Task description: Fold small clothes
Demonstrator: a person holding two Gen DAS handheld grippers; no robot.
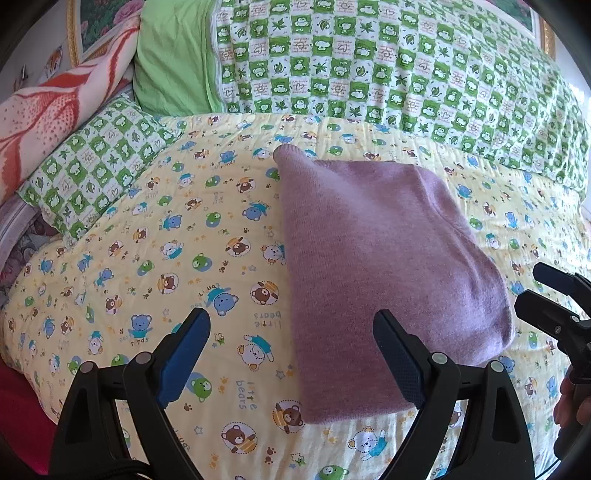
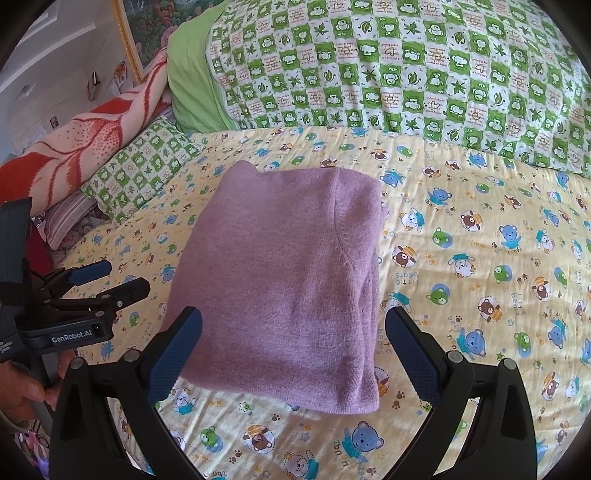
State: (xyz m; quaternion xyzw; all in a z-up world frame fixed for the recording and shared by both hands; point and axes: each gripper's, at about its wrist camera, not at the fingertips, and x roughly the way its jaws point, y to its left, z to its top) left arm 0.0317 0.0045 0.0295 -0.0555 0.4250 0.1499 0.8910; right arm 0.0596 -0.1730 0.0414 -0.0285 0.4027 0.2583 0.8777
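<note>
Already folded into a thick oblong: purple sweater (image 1: 373,266), lying flat on the yellow bear-print sheet (image 1: 147,266) about midway across the bed, long sides running toward the far edge, layered edges stacked along the right side in the right wrist view. Touched by neither tool. Left gripper (image 1: 291,354) held above the near end of the bed, jaws wide apart and empty, blue pads (image 1: 184,354) facing each other; one finger over bare sheet, the other over the sweater's near left part. Right gripper (image 2: 293,347) likewise spread wide and holding nothing, near end of the sweater showing between its two fingers, left finger overlapping the fabric's corner in the view, right finger over open sheet just beside the layered side. Seen from the left wrist camera at the right rim, the same right tool with fingers parted; seen from the right wrist camera at the left rim, the left tool with a white label on its body, and a hand (image 2: 22,384) wrapped around its handle. Along the far edge of the bed, a bulky green checked quilt (image 1: 388,62) with a plain green lining. At the far left corner, a matching green checked pillow (image 1: 96,162) and a red-and-cream blanket (image 1: 55,110) behind it. Against the wall, a gold-framed picture (image 2: 147,33), only partly showing.
</note>
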